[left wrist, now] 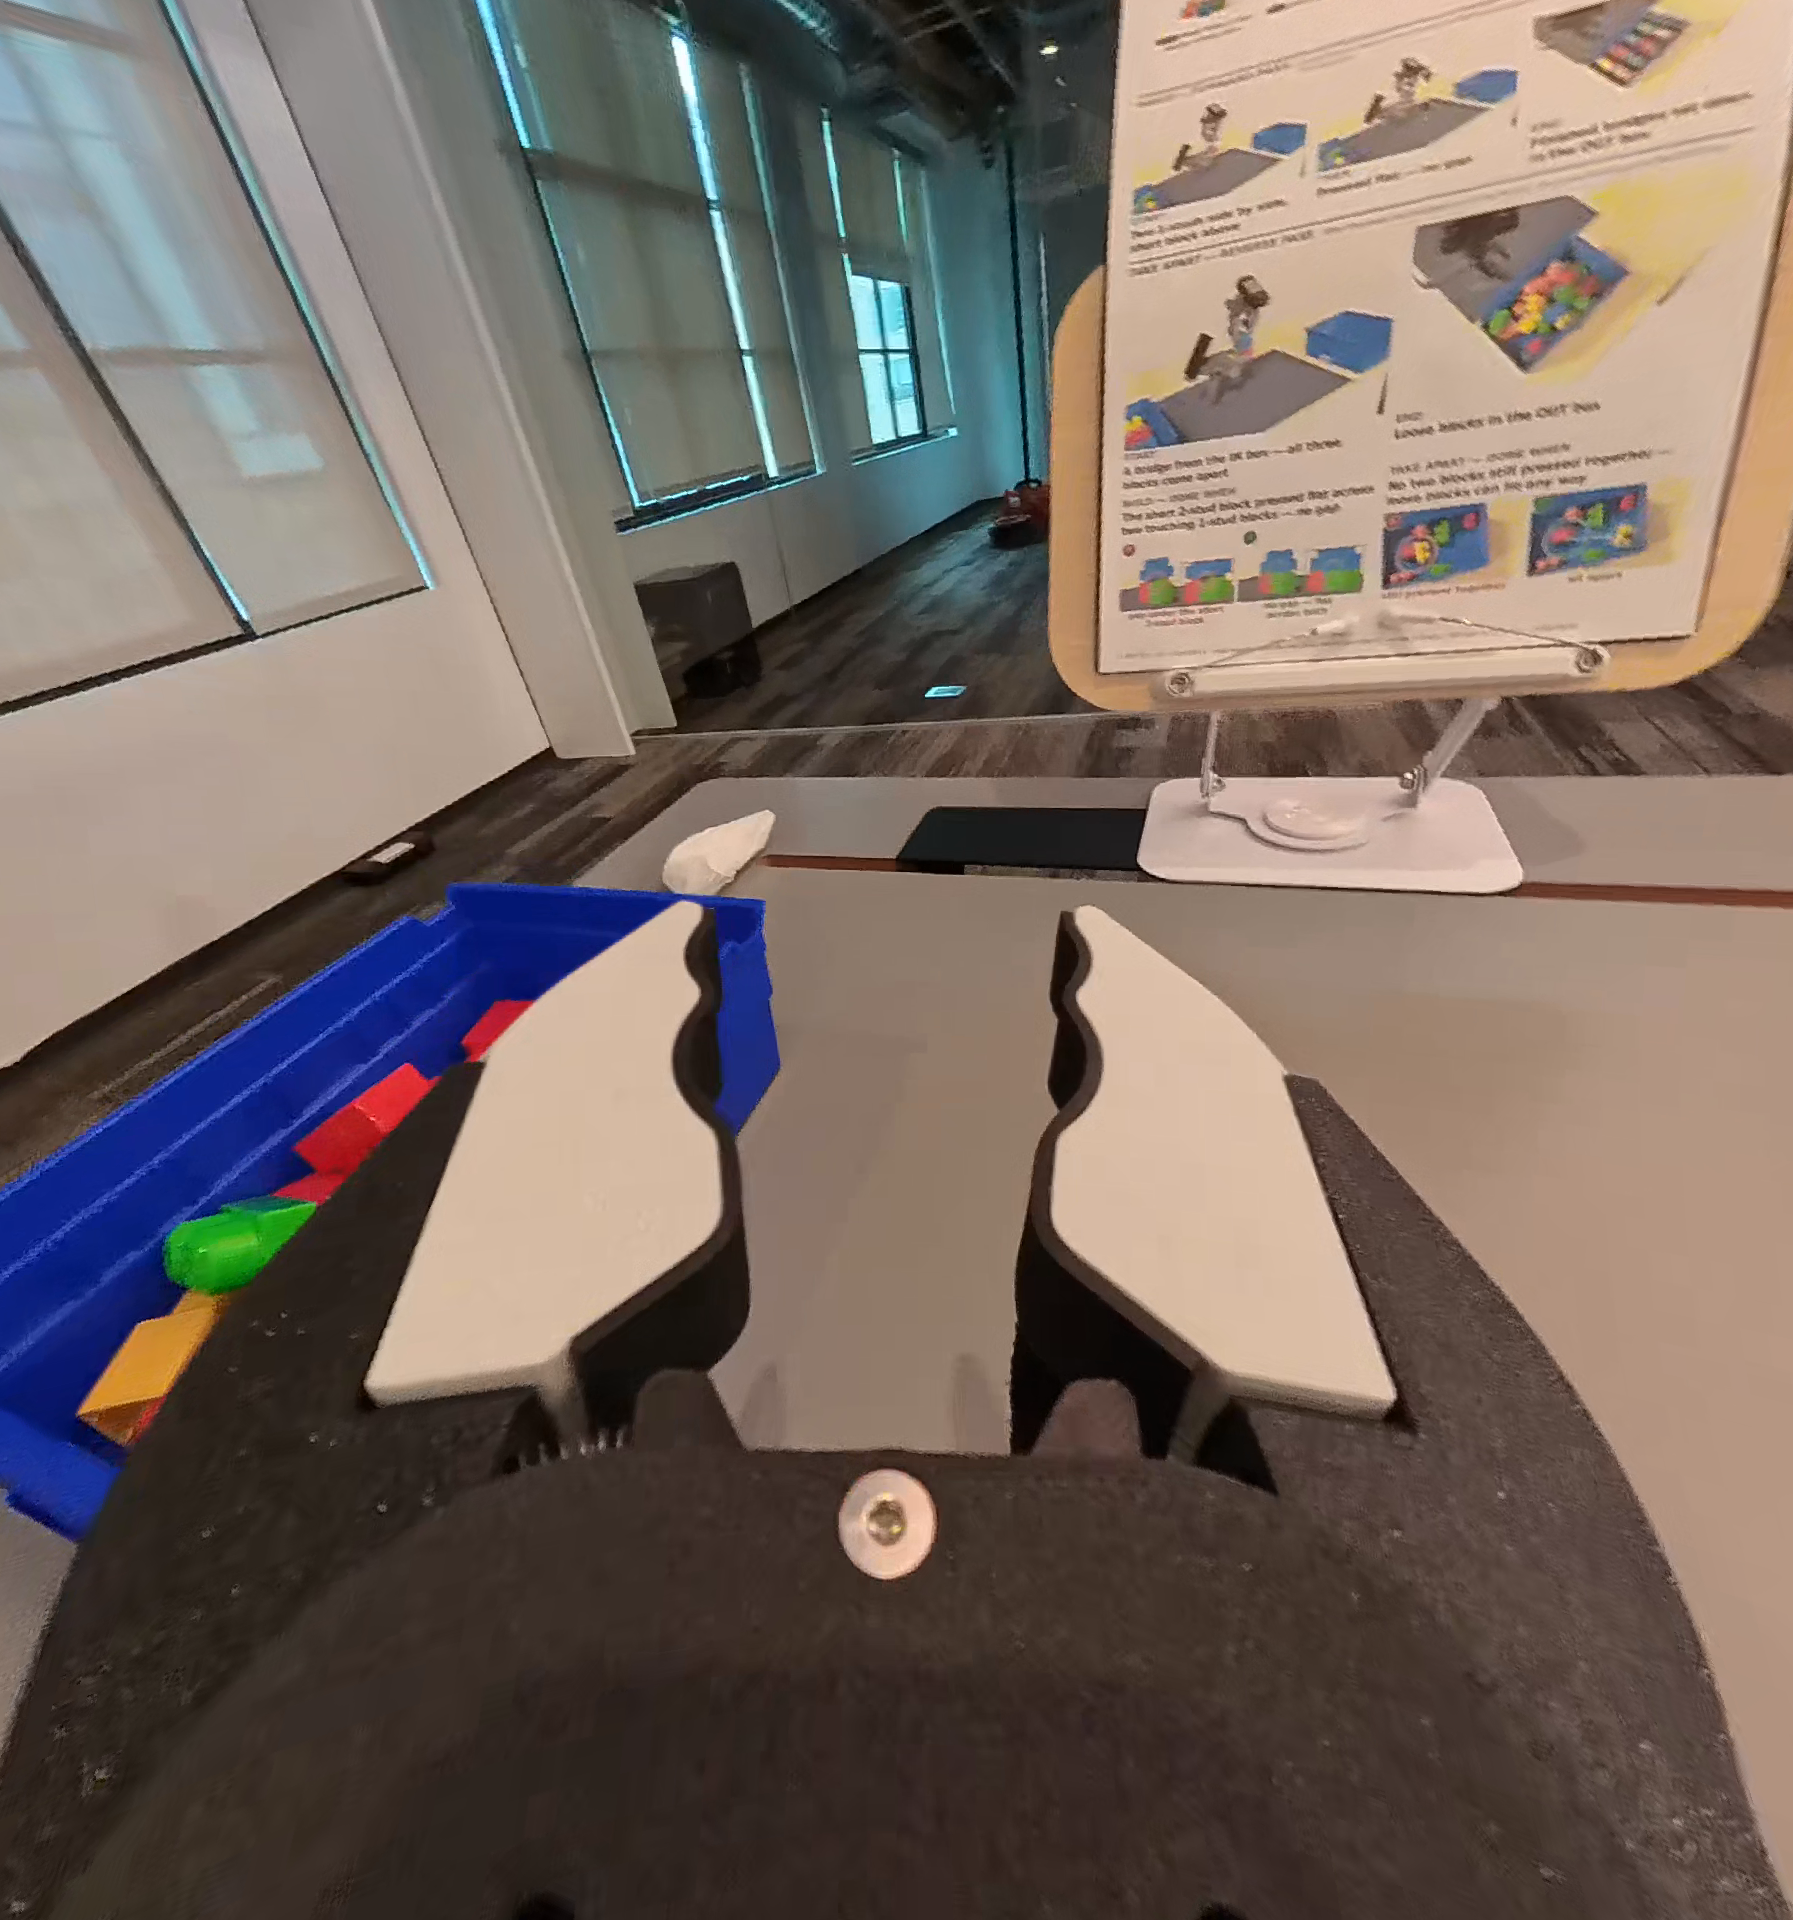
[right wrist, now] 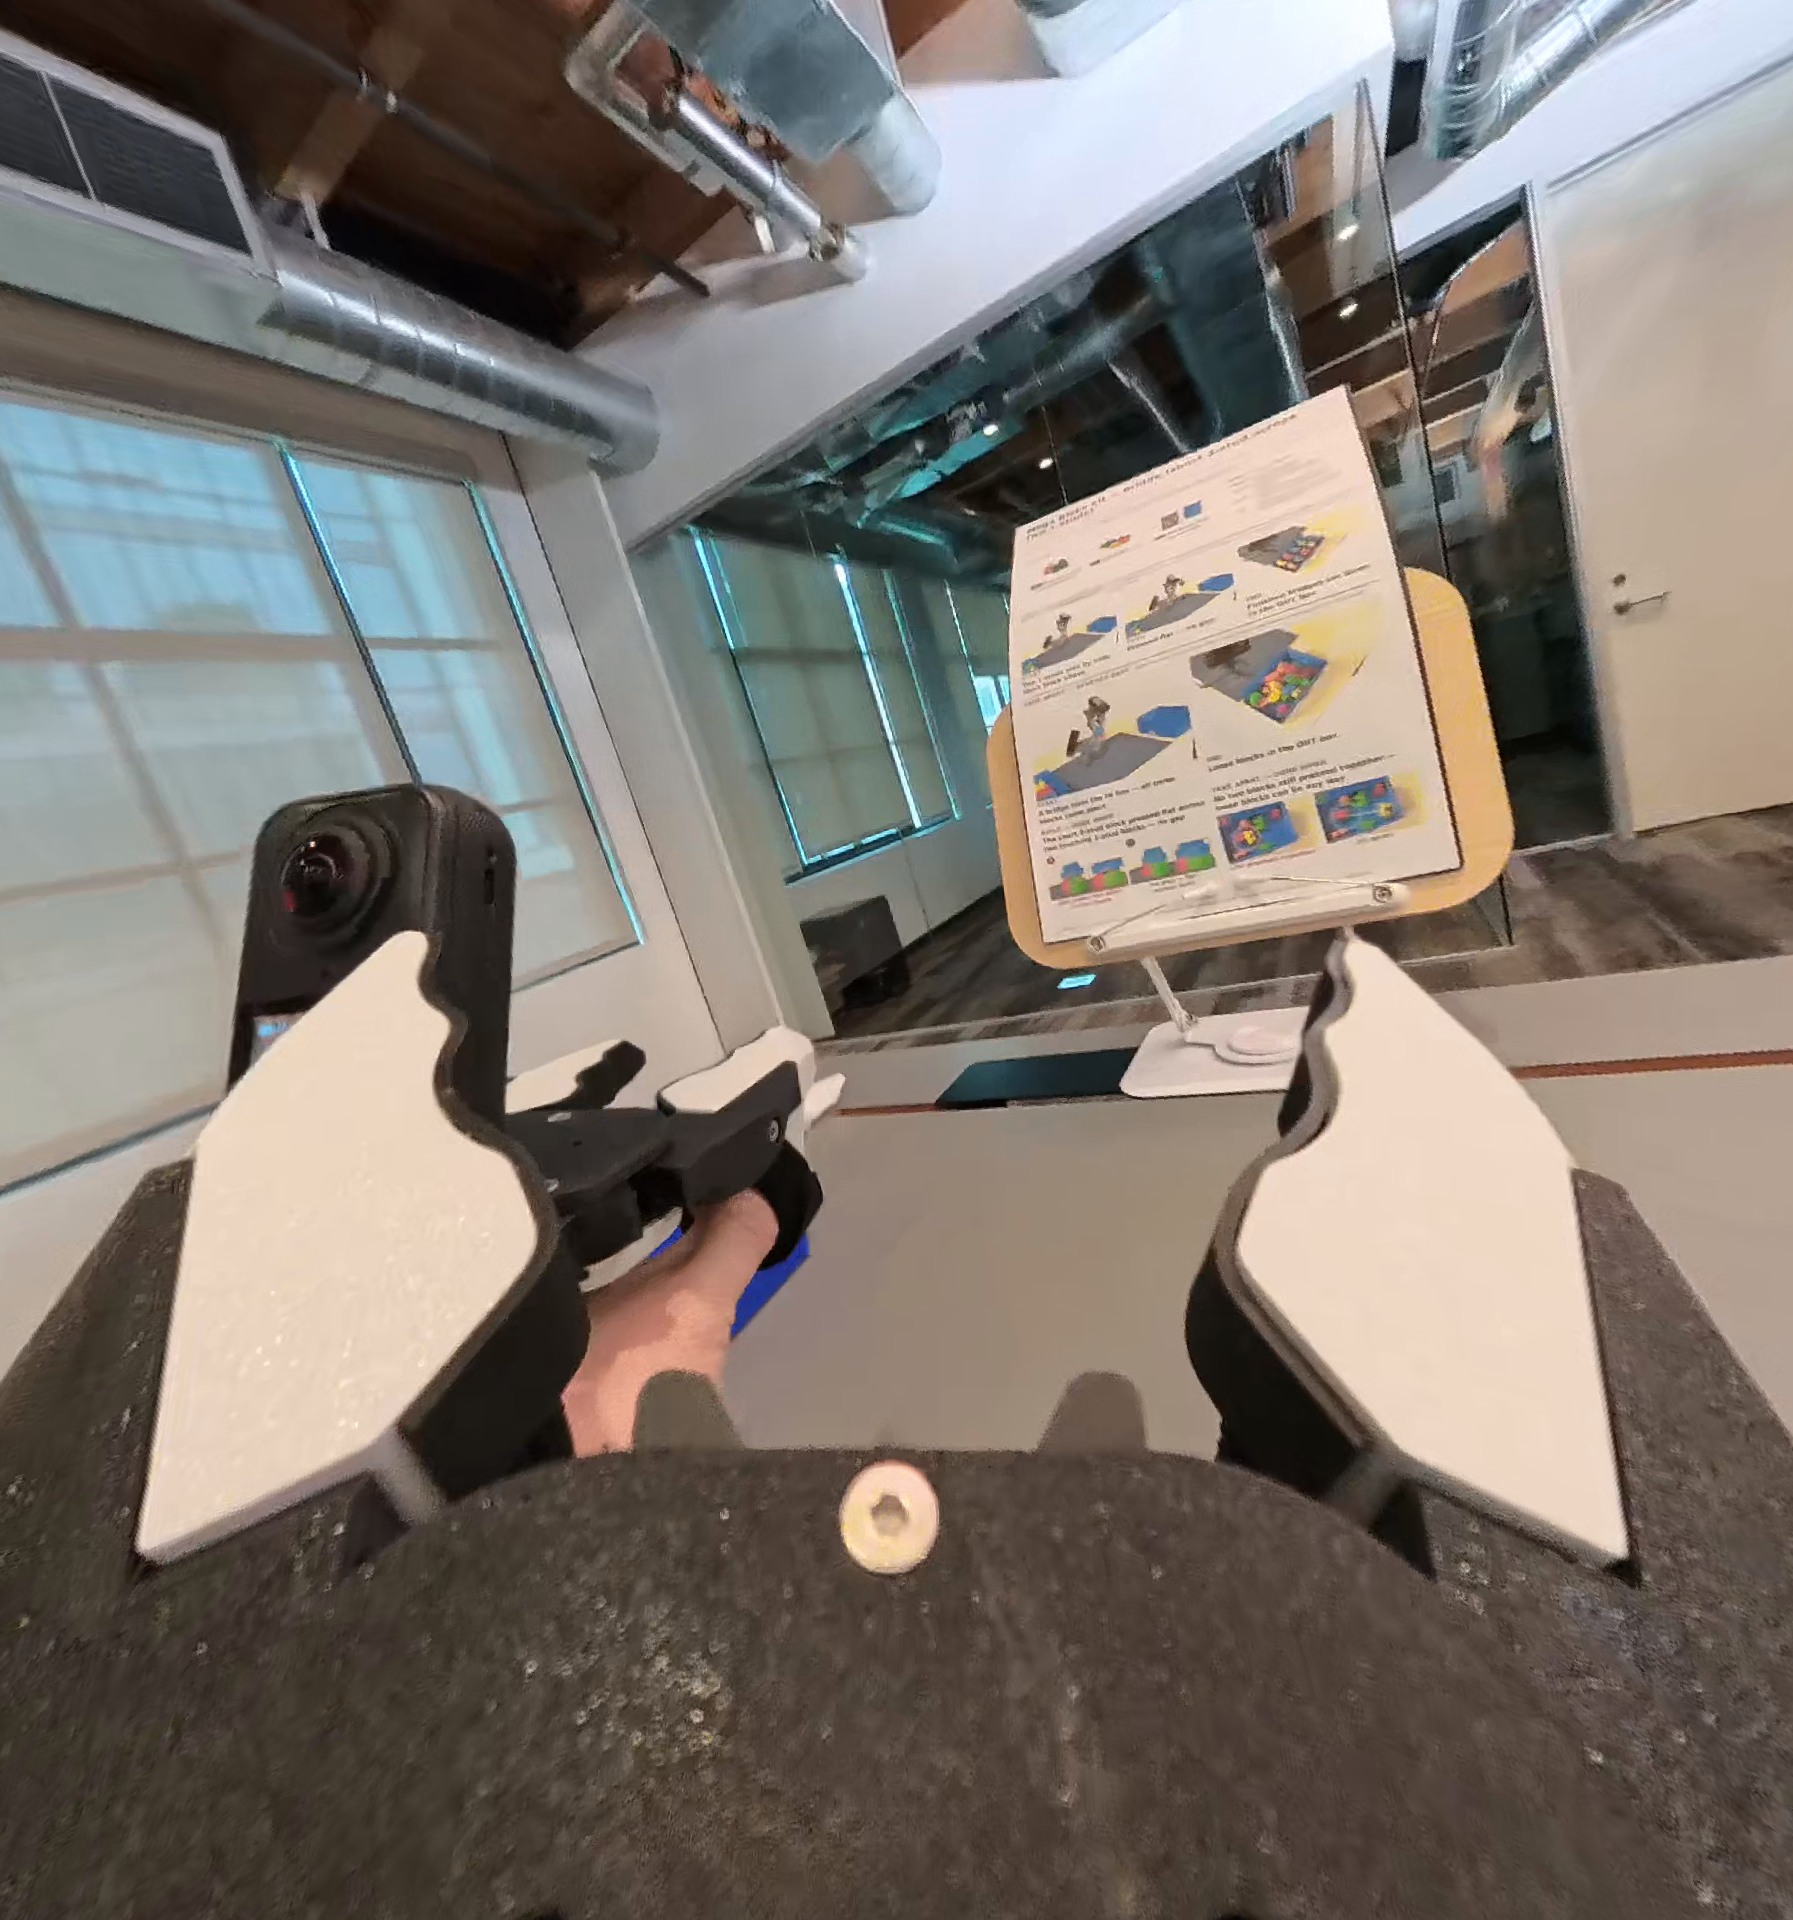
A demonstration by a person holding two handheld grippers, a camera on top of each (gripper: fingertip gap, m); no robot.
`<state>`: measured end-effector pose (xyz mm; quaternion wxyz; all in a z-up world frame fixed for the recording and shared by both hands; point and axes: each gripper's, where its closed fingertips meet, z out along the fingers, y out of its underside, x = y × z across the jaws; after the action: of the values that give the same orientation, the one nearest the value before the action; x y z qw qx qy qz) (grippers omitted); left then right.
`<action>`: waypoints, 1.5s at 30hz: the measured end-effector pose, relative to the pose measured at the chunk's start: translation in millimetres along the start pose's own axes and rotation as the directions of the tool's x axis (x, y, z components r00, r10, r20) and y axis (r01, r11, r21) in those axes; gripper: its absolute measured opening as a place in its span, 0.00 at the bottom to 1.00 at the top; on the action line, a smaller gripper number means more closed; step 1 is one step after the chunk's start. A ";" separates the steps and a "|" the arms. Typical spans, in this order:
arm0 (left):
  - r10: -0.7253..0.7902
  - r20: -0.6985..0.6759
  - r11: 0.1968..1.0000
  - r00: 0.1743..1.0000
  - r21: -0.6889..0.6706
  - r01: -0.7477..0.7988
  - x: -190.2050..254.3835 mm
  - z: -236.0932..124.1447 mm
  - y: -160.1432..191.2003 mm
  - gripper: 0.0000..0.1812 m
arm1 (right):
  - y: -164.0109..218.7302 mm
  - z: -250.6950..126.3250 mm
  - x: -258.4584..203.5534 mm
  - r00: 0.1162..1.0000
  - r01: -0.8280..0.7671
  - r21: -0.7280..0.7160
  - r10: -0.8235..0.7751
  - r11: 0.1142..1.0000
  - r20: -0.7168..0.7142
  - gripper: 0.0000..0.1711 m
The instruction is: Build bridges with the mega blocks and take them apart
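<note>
A blue bin (left wrist: 372, 997) stands at the table's left side and holds several loose blocks: red (left wrist: 367, 1117), green (left wrist: 227, 1242) and orange (left wrist: 149, 1371). My left gripper (left wrist: 884, 925) is open and empty, over the grey table just right of the bin; its left finger hides part of the bin. My right gripper (right wrist: 876, 961) is open wide and empty, raised and tilted upward above the table. In the right wrist view the left gripper (right wrist: 705, 1127) shows lower left, held in a hand (right wrist: 679, 1309), with a sliver of the blue bin (right wrist: 767, 1288) below it.
An instruction sheet on a wooden board (left wrist: 1432, 343) stands on a white base (left wrist: 1328, 836) at the table's back; it also shows in the right wrist view (right wrist: 1235, 727). A black flat pad (left wrist: 1022, 840) and a crumpled white thing (left wrist: 717, 850) lie behind the bin. The grey table (left wrist: 1494, 1091) stretches right.
</note>
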<state>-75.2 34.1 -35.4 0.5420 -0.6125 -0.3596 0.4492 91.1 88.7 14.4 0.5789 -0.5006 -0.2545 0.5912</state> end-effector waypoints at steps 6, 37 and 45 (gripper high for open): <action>0.011 0.045 1.000 0.999 -0.007 -0.011 -10.8 5.6 4.9 0.34 | 12.3 1.9 -6.3 0.999 -0.027 -0.054 0.029 0.998 0.034 0.84; 0.097 0.120 0.995 0.988 -0.022 -0.095 -1.9 -1.6 16.0 0.25 | -58.0 -64.5 -90.7 0.644 -0.365 0.181 0.107 0.913 0.757 0.79; 0.072 0.073 0.997 0.995 -0.008 -0.072 6.6 -13.4 13.0 0.25 | -42.6 -93.7 -145.4 0.621 0.007 0.461 -0.365 0.887 0.693 0.77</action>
<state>-61.0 33.7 -49.2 0.5103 -0.6096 -0.3580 0.4898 167.5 -65.4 60.5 0.5681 -0.0386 -0.3950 0.7209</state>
